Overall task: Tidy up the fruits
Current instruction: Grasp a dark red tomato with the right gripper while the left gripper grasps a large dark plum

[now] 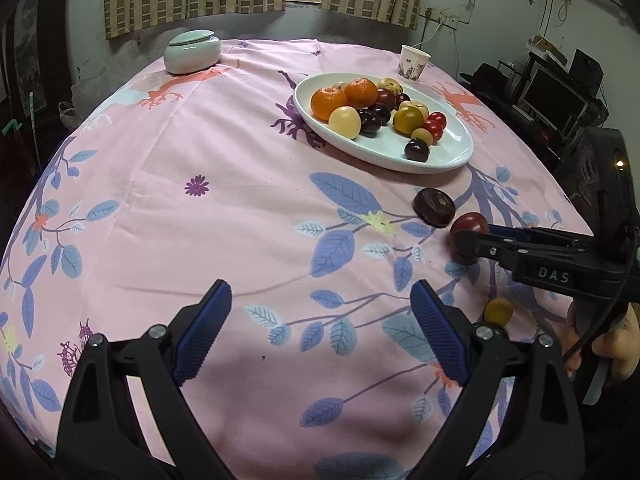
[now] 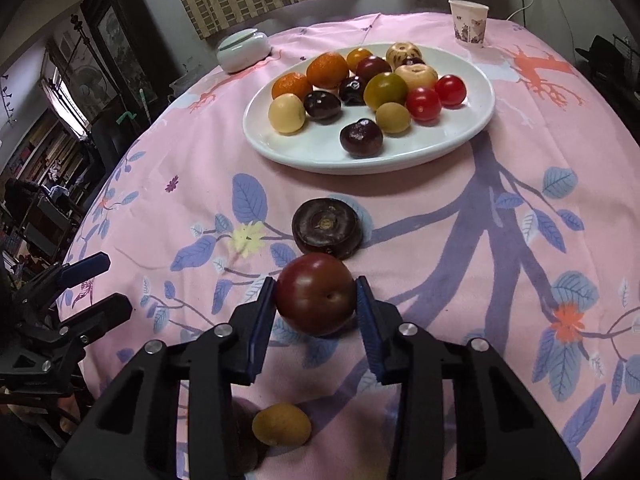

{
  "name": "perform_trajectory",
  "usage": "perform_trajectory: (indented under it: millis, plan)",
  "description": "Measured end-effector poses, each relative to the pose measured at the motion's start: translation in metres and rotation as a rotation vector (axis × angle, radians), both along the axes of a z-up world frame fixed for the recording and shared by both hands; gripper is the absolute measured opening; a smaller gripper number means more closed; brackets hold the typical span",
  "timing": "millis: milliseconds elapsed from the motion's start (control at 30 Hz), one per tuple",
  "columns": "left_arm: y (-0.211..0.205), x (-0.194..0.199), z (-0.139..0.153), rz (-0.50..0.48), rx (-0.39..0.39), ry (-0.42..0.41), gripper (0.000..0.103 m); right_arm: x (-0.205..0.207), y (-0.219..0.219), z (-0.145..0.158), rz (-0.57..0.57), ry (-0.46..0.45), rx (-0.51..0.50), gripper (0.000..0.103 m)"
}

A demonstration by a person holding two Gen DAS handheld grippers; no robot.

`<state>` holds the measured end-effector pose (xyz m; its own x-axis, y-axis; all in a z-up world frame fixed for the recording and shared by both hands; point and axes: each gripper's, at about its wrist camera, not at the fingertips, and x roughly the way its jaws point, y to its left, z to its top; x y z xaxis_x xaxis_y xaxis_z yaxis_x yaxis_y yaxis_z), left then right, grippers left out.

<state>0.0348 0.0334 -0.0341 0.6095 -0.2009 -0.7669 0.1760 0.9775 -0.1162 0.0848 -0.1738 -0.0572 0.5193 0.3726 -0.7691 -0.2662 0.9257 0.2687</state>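
Right now, operator, this is what your two tools show.
Right gripper (image 2: 316, 298): your two blue pads sit on either side of the red plum (image 2: 315, 294), narrowed to its width and touching its flanks.
Red plum: it rests low on the pink tablecloth (image 2: 420, 216); you cannot tell whether it is lifted clear of the cloth.
Left gripper (image 1: 322, 330): your fingers are spread wide with only cloth between them, holding nothing.
Dark flat fruit (image 2: 328, 228): it lies on the cloth just beyond the plum, between it and the plate.
Small yellow fruit (image 2: 281, 424): it lies on the cloth under your right gripper's body, nearer you than the plum.
White plate (image 2: 280, 148): it stands farther back and carries oranges, dark plums, red tomatoes and yellow-green fruit.
Paper cup (image 2: 468, 22): upright beyond the plate.
Lidded ceramic jar (image 1: 192, 51): far left of the cloth, well apart from the plate.
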Motion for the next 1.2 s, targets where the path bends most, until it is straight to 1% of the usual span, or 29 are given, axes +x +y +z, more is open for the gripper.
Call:
perform_trajectory:
  millis: [133,200,267,333,400,533,600,700,733,800,900,1067,1200]
  plan:
    - [-0.011,0.000,-0.001,-0.021,0.015,0.014,0.092,-0.035,-0.015,0.028,-0.012,-0.083,-0.005,0.040]
    - [-0.021,-0.002,-0.001,-0.046,0.020,0.022,0.093,-0.054,-0.024,0.038,-0.022,-0.113,-0.015,0.040]
    - [-0.034,-0.008,-0.001,-0.083,0.023,0.024,0.093,-0.069,-0.036,0.041,-0.045,-0.121,-0.026,0.040]
    - [-0.049,-0.015,-0.003,-0.125,0.038,0.026,0.093,-0.074,-0.047,0.038,-0.058,-0.107,-0.011,0.040]
    - [-0.061,-0.021,-0.006,-0.155,0.049,0.035,0.093,-0.070,-0.050,0.033,-0.045,-0.091,0.022,0.040]
    - [-0.076,-0.034,-0.013,-0.205,0.034,0.059,0.093,-0.052,-0.041,0.027,0.017,-0.064,0.095,0.040]
    - [-0.084,-0.036,-0.020,-0.223,0.046,0.082,0.093,-0.035,-0.030,0.021,0.080,-0.025,0.121,0.040]
    - [-0.091,-0.036,-0.027,-0.230,0.072,0.094,0.093,-0.013,-0.011,0.007,0.129,0.042,0.078,0.040]
    - [-0.091,-0.036,-0.028,-0.230,0.071,0.098,0.093,-0.007,-0.007,0.001,0.130,0.057,0.066,0.043]
    - [-0.090,-0.034,-0.030,-0.229,0.057,0.106,0.093,0.000,-0.004,-0.003,0.112,0.047,0.036,0.042]
    - [-0.090,-0.031,-0.032,-0.229,0.045,0.111,0.093,0.001,-0.005,-0.008,0.115,0.052,0.053,0.040]
    - [-0.096,-0.027,-0.038,-0.236,0.030,0.127,0.093,0.000,-0.004,-0.009,0.115,0.036,0.047,0.040]
    - [-0.100,-0.027,-0.040,-0.226,0.035,0.114,0.093,0.006,0.001,-0.013,0.126,0.051,0.048,0.040]
